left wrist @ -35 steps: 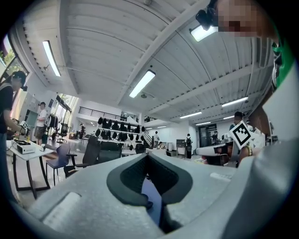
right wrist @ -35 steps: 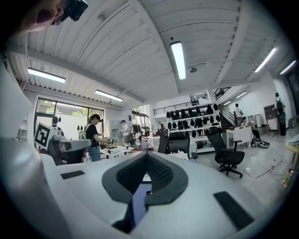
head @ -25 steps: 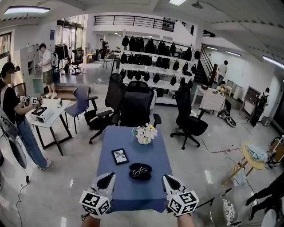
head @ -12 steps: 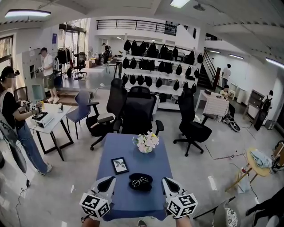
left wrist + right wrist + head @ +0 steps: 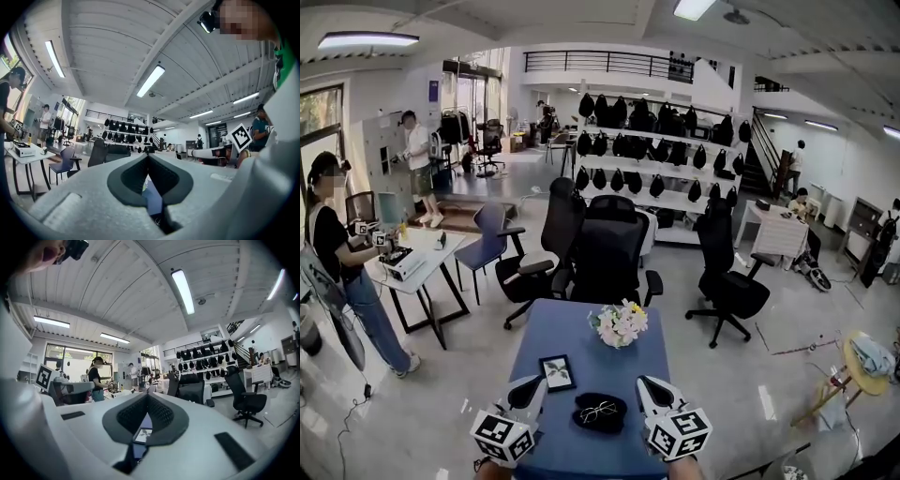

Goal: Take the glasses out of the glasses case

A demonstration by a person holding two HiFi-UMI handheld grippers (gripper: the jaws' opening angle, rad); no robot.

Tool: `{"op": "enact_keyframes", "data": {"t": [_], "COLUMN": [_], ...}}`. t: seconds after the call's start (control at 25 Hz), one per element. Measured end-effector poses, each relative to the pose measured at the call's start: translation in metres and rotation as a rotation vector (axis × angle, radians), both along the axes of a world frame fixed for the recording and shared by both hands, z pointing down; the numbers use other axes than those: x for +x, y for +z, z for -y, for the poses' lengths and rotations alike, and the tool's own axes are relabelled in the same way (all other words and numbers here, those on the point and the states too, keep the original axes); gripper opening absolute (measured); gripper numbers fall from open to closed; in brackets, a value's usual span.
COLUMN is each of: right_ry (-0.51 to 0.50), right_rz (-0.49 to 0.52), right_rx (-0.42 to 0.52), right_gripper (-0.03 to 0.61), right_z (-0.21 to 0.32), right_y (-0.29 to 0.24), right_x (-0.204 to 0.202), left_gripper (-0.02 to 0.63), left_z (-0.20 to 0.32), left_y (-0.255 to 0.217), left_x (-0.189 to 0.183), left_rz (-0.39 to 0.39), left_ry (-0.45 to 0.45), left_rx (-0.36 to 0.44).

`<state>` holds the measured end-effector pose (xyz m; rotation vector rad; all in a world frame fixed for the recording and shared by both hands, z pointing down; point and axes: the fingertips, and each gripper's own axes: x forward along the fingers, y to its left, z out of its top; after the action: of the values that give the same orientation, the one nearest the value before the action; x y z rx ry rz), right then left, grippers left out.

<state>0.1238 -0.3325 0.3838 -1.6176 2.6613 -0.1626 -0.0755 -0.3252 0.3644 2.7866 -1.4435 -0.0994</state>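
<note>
Glasses (image 5: 598, 410) lie in the black case (image 5: 615, 423) (on the blue table (image 5: 581, 349)).

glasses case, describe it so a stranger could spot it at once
Start at the blue table before the black office chairs. At its near end lies a dark, rounded glasses case, open, with thin-rimmed glasses resting in it. The square picture frame and flower bouquet sit farther back; only the case is a low dark oval.

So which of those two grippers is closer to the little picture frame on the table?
Left. The left gripper points just beside the picture frame; the right gripper is further right, past the glasses case.
</note>
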Motion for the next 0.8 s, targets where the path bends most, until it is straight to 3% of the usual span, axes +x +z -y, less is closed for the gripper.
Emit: {"op": "enact_keyframes", "data": {"t": [0.52,0.68,0.8], "right_ry": [-0.093,-0.150,-0.169], "right_rz": [-0.052,-0.052,-0.068], "right_rx": [0.001,-0.042,-0.067], "right_gripper": [0.011,0.072,0.077], "right_z": [0.030,0.028,0.027], "right_y": [0.014,0.025,0.035], "right_x": [-0.010,-0.018,-0.019], "left_gripper": [0.017,0.017,0.017], "left_z": [0.023,0.018,0.015], "left_y": [0.007,0.012,0.015], "left_x": [0.015,0.018,0.021], "left_rz": [0.006,0.009,0.006], "left_ry": [-0.033,-0.032,-0.038], "left_rx": [-0.004,-0.018,-0.027]}}
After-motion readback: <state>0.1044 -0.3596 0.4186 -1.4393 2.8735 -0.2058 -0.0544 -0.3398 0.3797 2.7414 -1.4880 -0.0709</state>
